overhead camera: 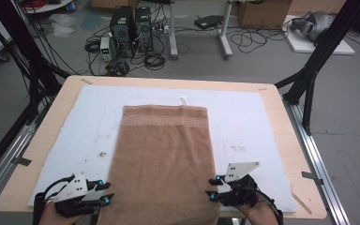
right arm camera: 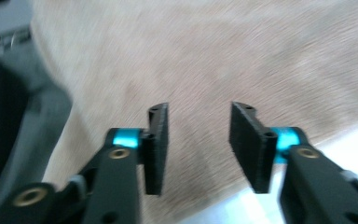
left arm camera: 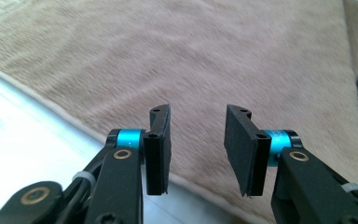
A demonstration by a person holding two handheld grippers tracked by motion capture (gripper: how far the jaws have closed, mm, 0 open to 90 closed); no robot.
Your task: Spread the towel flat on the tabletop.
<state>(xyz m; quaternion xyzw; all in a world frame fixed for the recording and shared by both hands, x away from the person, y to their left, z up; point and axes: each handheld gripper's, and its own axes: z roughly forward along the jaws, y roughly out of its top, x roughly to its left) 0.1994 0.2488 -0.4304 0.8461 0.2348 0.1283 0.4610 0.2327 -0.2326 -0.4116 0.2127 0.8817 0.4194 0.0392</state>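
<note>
Beside towel [overhead camera: 164,159] edges, both grippers open.

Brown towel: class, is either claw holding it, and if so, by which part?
Nothing is held. The left claw and right claw both stand open, jaws apart with nothing between them, at the brown towel's near corners.

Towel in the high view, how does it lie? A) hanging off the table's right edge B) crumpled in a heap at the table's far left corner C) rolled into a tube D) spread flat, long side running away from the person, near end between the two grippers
D: the towel lies flat on the white mat, its patterned band at the far end, with the left gripper and the right gripper beside its near corners.
</note>
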